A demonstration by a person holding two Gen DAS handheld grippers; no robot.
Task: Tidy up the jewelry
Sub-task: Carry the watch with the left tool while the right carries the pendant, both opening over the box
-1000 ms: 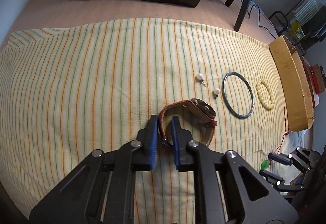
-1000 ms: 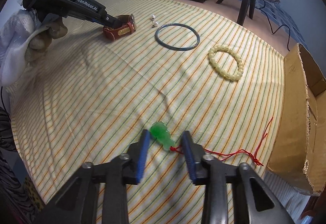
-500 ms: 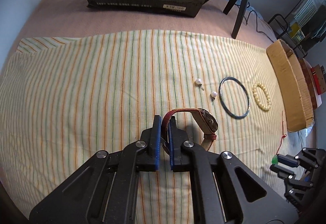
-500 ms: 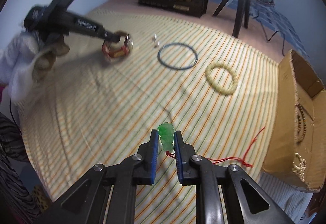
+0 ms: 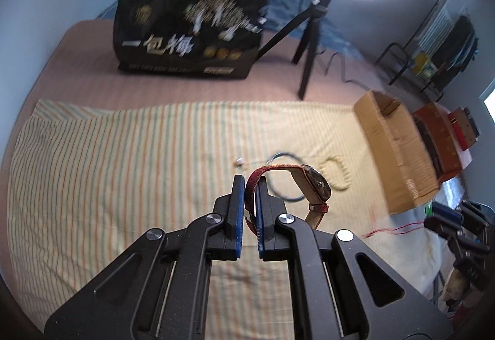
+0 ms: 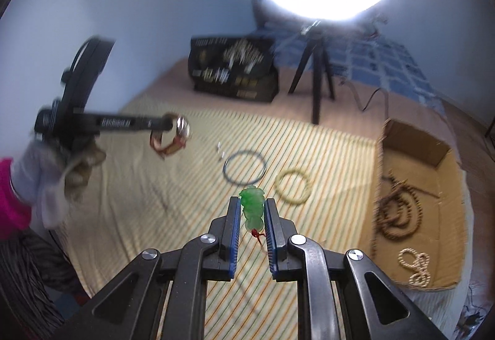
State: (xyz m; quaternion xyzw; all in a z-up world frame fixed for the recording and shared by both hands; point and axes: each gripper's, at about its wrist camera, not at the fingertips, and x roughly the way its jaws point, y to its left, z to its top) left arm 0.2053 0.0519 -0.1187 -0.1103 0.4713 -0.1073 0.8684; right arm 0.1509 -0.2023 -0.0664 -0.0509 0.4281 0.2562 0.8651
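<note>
My left gripper [image 5: 250,185] is shut on the red-brown strap of a wristwatch [image 5: 312,182], which hangs in the air above the striped cloth [image 5: 123,172]. The right wrist view shows the same watch [image 6: 174,135] lifted at the left. My right gripper [image 6: 251,210] is shut on a green jade pendant [image 6: 252,205]; its red cord [image 6: 258,234] trails below. On the cloth lie a blue bangle [image 6: 244,168], a pale bead bracelet [image 6: 292,186] and two pearl earrings [image 6: 220,151].
An open cardboard box [image 6: 445,172] at the right holds brown bead strings [image 6: 399,210] and a cream beaded piece [image 6: 416,267]. A black printed bag [image 5: 188,33] and a ring-light tripod [image 5: 309,39] stand at the back. A gloved hand [image 6: 46,185] holds the left gripper.
Both grippers closed on their items and rose off the cloth: the left lifted the watch, the right lifted the green pendant with its cord. Both views tilted up toward the room.
</note>
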